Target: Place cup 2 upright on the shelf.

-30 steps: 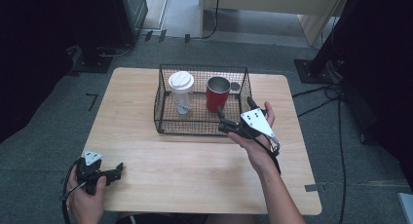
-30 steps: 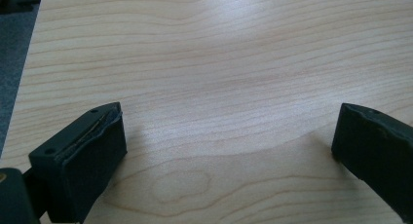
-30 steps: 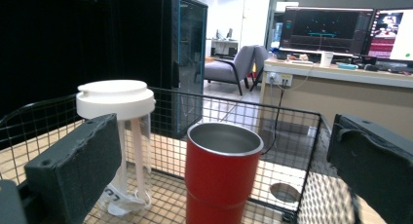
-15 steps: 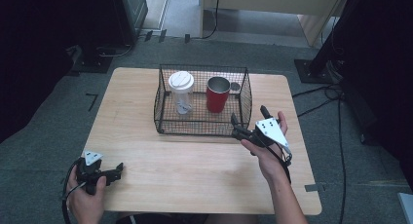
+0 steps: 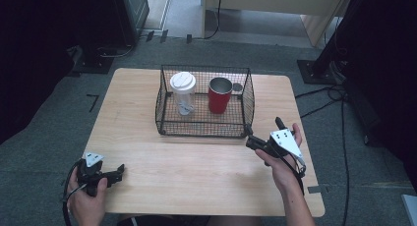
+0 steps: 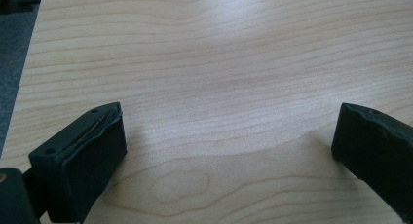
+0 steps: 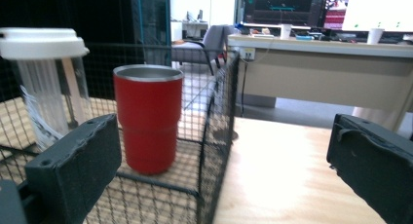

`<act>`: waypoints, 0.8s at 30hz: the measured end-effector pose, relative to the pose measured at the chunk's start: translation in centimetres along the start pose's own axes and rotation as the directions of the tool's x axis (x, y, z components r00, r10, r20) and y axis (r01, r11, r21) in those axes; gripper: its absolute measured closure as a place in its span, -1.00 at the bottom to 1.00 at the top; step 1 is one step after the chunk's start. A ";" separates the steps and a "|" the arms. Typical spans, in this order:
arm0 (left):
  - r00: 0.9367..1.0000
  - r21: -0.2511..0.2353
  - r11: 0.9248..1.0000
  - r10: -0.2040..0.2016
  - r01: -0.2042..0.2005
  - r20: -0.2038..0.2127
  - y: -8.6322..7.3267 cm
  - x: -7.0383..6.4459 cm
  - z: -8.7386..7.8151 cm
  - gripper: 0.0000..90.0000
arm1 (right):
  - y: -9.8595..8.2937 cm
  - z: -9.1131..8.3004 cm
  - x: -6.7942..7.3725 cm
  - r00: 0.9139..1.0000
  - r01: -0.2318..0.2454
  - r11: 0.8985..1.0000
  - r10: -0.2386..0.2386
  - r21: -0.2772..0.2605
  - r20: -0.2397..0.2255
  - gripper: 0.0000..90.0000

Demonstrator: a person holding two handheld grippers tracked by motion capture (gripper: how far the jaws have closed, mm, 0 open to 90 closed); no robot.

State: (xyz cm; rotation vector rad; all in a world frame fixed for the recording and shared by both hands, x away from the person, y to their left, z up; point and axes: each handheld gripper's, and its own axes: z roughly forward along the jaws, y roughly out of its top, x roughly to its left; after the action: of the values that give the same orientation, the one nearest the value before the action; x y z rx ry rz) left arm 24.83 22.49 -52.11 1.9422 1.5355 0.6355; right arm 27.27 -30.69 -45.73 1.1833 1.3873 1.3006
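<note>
A black wire basket [image 5: 205, 129] stands on the wooden table [image 5: 196, 167], holding a red metal cup [image 5: 219, 95] [image 7: 145, 117] and a clear tumbler with a white lid [image 5: 182, 91] [image 7: 44, 83], both upright. My right gripper [image 5: 250, 139] [image 7: 224, 165] is open just off the basket's near right corner, with nothing between its jaws. Near the table's front left edge my left gripper [image 5: 118, 171] [image 6: 226, 146] is open over bare wood.
The table's right edge lies close beside my right hand. Cables [image 5: 339, 96] run over the grey floor to the right. A desk [image 7: 321, 73] with monitors stands far behind the basket in the right gripper view.
My right gripper has drawn back from the basket toward the near right, away from the red cup. The left gripper has stayed put.
</note>
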 end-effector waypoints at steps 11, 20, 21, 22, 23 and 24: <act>1.000 -0.001 1.000 0.000 0.000 0.001 0.0 0.0 0.0 -1.00 | -1.9 -1.5 -2.0 0.999 -0.006 0.999 0.004 0.038 0.049 -1.00; 1.000 0.000 1.000 0.001 -0.001 0.000 0.0 0.0 0.0 -1.00 | -3.3 -2.9 -3.7 0.997 -0.012 0.998 0.006 0.067 0.083 -1.00; 1.000 0.001 1.000 0.001 -0.001 0.000 0.0 0.0 0.0 -1.00 | -3.4 -3.1 -3.9 0.996 -0.014 0.997 0.008 0.071 0.089 -1.00; 1.000 0.000 1.000 0.001 -0.001 0.000 0.0 0.0 0.0 -1.00 | -3.5 -3.2 -4.1 0.996 -0.013 0.997 0.007 0.072 0.092 -1.00; 1.000 0.000 1.000 0.001 -0.001 0.000 0.0 0.0 0.0 -1.00 | -3.7 -3.4 -4.3 0.996 -0.012 0.997 0.005 0.074 0.094 -1.00; 1.000 0.000 1.000 0.000 0.000 0.000 0.0 0.0 0.0 -1.00 | -3.8 -3.6 -4.5 0.995 -0.014 0.997 0.006 0.080 0.101 -1.00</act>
State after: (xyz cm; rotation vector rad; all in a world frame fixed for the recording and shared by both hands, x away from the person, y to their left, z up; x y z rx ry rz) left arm 24.83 22.49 -52.11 1.9429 1.5355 0.6355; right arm 24.22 -35.77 -49.34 1.2940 1.3724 1.1846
